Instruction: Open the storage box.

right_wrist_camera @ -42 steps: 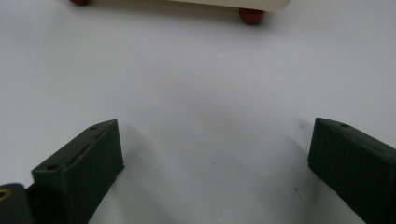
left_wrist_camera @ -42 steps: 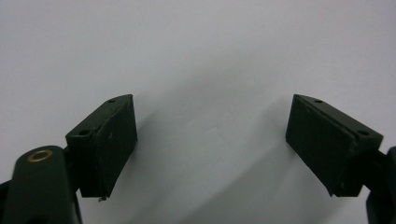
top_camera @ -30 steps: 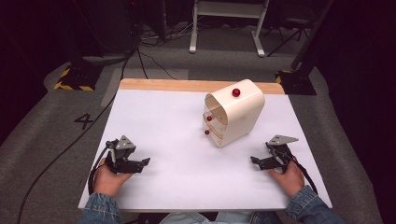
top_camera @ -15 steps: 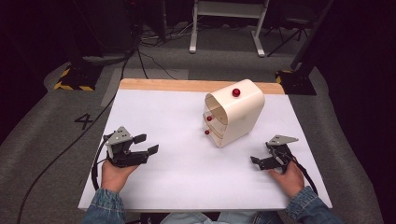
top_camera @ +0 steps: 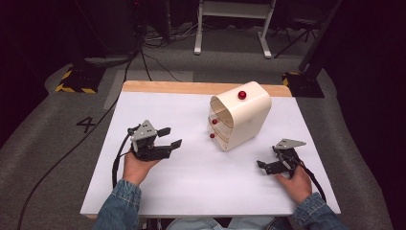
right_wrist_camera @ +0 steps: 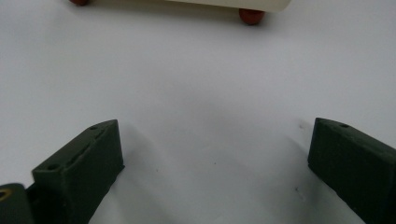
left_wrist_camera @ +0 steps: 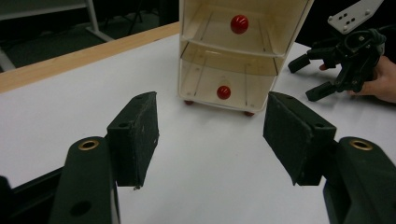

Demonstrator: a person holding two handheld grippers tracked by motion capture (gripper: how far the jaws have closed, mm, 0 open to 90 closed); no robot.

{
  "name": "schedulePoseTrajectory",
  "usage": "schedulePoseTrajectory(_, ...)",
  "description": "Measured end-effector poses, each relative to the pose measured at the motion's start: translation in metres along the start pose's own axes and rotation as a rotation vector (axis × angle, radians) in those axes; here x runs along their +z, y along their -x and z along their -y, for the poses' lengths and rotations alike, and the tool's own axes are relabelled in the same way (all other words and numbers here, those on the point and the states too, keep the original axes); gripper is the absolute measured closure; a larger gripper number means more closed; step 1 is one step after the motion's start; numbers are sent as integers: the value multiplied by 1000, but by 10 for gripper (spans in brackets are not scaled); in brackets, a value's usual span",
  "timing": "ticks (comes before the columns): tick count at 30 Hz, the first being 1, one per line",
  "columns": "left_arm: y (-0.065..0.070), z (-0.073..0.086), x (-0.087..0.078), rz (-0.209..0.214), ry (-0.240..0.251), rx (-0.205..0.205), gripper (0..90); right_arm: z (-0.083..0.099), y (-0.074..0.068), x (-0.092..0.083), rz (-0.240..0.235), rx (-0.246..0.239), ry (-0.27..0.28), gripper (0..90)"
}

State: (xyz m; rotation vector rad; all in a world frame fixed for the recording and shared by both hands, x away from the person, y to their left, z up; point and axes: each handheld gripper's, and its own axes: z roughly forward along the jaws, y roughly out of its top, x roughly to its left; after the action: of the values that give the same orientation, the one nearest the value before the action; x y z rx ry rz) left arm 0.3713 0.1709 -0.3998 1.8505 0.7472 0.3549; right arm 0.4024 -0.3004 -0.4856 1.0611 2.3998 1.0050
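Facing left gripper (top_camera: pixel 173 136) — drawer cabinet (top_camera: pixel 244 117) ahead

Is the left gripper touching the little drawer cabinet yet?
Apart. The high view shows bare table between the left gripper and the drawer cabinet.

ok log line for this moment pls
left gripper: open, jaws just closing some, empty, aimed at drawer unit | right gripper: open, empty, on table

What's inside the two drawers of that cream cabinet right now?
Through the clear fronts of the drawer cabinet, both drawers look empty: the upper drawer and lower drawer show only their red knobs. Their rear corners are hidden.
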Motion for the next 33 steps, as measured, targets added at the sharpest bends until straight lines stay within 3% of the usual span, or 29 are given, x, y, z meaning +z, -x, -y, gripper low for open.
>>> schedulePoseTrajectory(7, 11, -15, 28, 31, -5, 52, 368, 0, 0, 0, 0, 0, 0, 32)
schedulePoseTrajectory(13, 13, -20, 54, 64, -6, 55, 378, 0, 0, 0, 0, 0, 0, 32)
schedulePoseTrajectory(25, 3, -3, 101, 137, 61, 47, 392, 0, 0, 0, 0, 0, 0, 33)
schedulePoseTrajectory(28, 3, 1, 110, 126, 44, 65, 392, 0, 0, 0, -1, 0, 0, 32)
schedulePoseTrajectory(33, 1, 6, 121, 126, 5, 52, 394, 0, 0, 0, 0, 0, 0, 32)
